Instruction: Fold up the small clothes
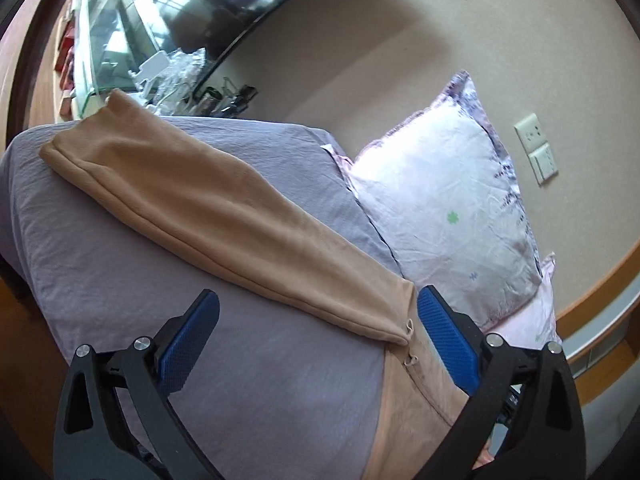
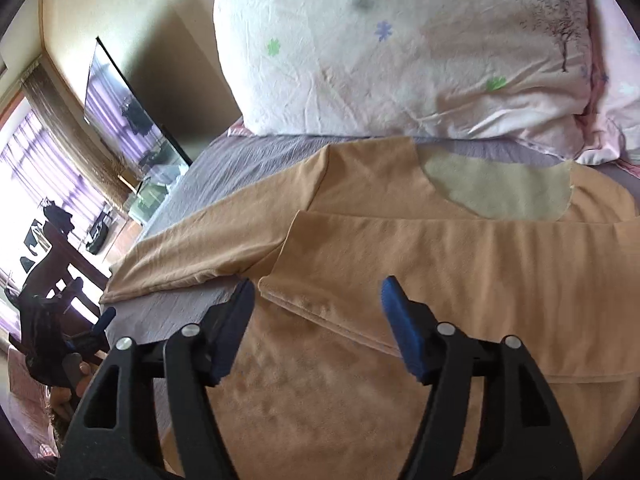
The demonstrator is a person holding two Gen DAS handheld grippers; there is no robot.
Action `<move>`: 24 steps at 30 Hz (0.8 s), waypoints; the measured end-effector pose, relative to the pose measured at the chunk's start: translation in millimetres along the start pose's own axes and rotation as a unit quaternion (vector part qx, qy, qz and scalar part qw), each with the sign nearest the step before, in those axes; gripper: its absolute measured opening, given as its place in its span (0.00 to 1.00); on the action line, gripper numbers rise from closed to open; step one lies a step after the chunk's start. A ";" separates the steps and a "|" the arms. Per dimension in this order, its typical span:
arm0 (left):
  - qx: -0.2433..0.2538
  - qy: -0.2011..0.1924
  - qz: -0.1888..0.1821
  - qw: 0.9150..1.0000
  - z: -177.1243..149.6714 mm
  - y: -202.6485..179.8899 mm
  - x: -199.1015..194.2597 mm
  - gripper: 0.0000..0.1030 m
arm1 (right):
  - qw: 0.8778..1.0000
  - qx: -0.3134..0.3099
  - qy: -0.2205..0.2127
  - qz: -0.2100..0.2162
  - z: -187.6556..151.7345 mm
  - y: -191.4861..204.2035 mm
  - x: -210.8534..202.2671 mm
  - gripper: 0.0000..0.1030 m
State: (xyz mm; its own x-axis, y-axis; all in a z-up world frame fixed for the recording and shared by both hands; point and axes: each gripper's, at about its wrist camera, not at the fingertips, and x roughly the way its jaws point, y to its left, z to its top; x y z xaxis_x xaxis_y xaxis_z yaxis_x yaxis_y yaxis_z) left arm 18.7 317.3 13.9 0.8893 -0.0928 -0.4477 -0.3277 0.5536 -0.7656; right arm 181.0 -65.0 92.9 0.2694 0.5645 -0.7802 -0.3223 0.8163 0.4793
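On the purple bedsheet lies a tan long-sleeved top, spread flat with its neckline toward the pillow. One sleeve is already laid across the chest, its cuff end just ahead of the right gripper's tips. The other sleeve is stretched out straight to the side over the sheet, reaching toward the bed's edge, so I judge this one is not folded yet.

The right gripper hovers above the body of the garment with its jaws wide apart and nothing between them. The left gripper is also wide, and it stands near the armpit of the extended sleeve; its right finger is beside the shoulder seam, but I cannot tell if it touches the cloth.

My estimate is that the fold is at an early stage: one sleeve in, the second sleeve to bring over, and then the body itself to fold into a compact shape. Beyond the bed there is a television on the wall and a wall socket next to the pillow.
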 end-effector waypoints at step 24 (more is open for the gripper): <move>-0.099 0.000 0.142 0.985 67.1 20.4 24.4 0.06 | 0.996 0.057 -0.048 0.043 -27.3 -58.9 -66.7 0.81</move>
State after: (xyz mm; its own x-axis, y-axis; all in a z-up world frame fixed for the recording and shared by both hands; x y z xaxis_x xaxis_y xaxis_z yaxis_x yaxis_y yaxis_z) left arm 55.1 381.9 18.4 0.7526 0.0434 -0.6570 -0.6196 0.3846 -0.6843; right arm 157.3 -154.0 105.7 0.3326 0.6371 -0.6953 -0.2437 0.7703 0.5893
